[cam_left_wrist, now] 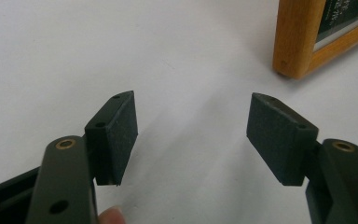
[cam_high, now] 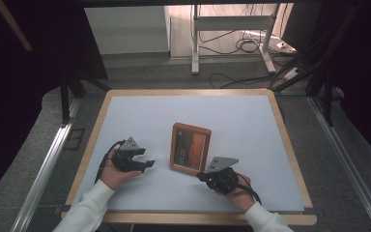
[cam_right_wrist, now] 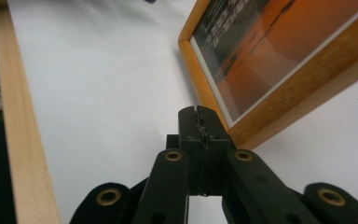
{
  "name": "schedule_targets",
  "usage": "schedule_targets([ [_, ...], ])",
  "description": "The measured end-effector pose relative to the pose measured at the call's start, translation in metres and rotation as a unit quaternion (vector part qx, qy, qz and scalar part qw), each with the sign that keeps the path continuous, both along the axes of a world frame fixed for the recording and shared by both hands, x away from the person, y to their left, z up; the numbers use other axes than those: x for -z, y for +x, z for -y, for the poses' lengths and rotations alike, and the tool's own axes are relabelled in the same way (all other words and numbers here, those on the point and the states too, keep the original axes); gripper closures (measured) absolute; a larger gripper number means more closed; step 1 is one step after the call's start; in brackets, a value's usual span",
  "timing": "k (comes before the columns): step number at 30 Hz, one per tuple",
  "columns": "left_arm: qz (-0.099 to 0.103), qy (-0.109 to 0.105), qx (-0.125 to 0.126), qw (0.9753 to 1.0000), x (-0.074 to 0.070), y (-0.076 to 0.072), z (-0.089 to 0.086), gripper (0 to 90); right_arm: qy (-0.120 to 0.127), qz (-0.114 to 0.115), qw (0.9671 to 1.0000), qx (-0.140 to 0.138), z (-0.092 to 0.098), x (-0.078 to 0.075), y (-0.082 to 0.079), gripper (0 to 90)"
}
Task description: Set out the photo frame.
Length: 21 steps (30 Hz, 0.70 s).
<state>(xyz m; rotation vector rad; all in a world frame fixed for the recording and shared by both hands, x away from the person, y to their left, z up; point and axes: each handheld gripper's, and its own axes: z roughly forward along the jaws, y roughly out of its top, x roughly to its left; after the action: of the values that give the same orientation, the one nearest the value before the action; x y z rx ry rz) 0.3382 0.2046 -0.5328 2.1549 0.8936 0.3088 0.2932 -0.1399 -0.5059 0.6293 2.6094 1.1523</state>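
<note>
The table (cam_high: 251, 104), a white sheet bordered by a pale wooden rim, spreads wide beyond both grippers, with bare surface all the way to its far edge and out to either side. In the right gripper view the wooden rim (cam_right_wrist: 21, 140) runs close along the left of the jaws, with a band of white sheet between.

The picture frame (cam_high: 190, 148), wooden with an orange picture inside, lies flat between the two grippers. It sits ahead and to the right of the left gripper (cam_high: 147, 164), apart from it, with bare sheet in the gap; in the left gripper view its corner (cam_left_wrist: 303, 42) shows at upper right, beyond the right-hand pad. Its near right corner lies just beside the right gripper (cam_high: 200, 176), and in the right gripper view the frame's wooden edge (cam_right_wrist: 303, 95) passes right by the jaw tips; contact cannot be told.

The left hand (cam_high: 113, 174) grips its tool from behind, low over the sheet, jaws pointing toward the frame and spread wide with nothing between the pads (cam_left_wrist: 119, 135). The right hand (cam_high: 239, 193) holds its tool pointing left toward the frame's corner, jaws pressed together, empty.
</note>
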Motion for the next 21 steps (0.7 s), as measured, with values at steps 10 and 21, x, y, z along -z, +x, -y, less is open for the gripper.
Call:
schedule_targets([
  [10,0.001,-0.002,-0.001,1.0,0.0,0.0,-0.001,33.3,-0.028,-0.007,0.9996,-0.003,-0.014,0.016,0.011,89.8],
  [21,0.002,-0.001,0.001,1.0,0.0,0.0,0.0,33.3,-0.029,-0.014,0.9995,0.005,-0.01,0.02,0.015,89.9],
])
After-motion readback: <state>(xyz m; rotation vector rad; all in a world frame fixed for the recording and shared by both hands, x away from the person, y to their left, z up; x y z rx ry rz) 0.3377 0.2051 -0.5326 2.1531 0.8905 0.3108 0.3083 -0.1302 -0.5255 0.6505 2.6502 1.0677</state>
